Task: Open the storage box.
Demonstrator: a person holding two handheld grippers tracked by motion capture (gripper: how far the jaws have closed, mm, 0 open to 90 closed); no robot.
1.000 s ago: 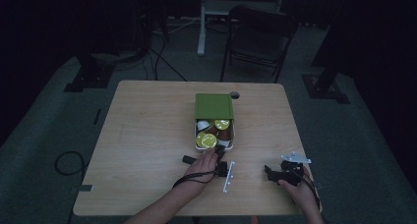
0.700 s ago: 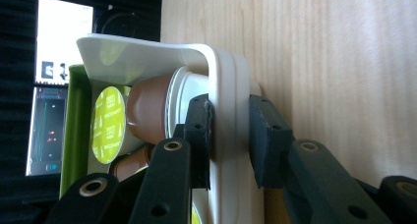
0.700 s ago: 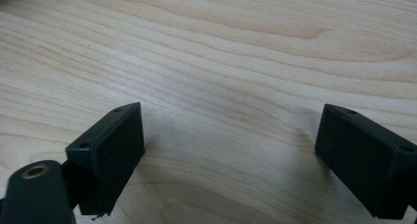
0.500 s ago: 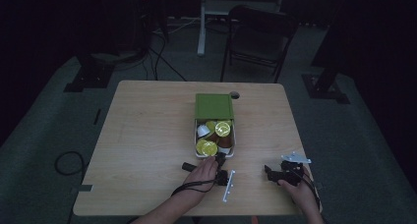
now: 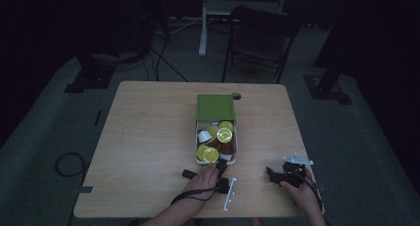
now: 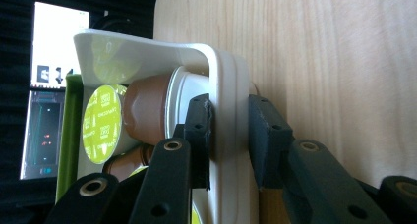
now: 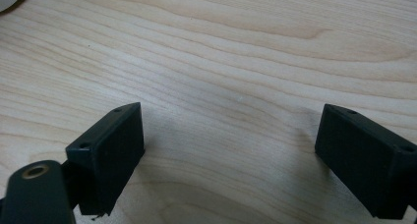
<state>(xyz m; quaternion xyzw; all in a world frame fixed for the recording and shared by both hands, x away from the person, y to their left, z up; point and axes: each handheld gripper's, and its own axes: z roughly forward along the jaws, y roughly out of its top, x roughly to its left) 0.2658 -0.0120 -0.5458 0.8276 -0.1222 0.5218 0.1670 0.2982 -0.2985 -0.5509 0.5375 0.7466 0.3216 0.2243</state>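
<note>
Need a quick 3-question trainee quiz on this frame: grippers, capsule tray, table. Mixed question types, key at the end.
1. True or false: the left gripper has one jaw inside and one jaw outside the wall of the white tray.
2. Multiple choice: the right gripper is
A. shut on a capsule
B. open over bare table
C. clamped on the green sleeve
3. Fill in: the capsules in the tray have foil lids of what colour?

Key
1. True. The jaws sit on either side of the tray's near wall.
2. B. Its jaws stand wide apart with only wood between them.
3. Yellow-green.
</note>
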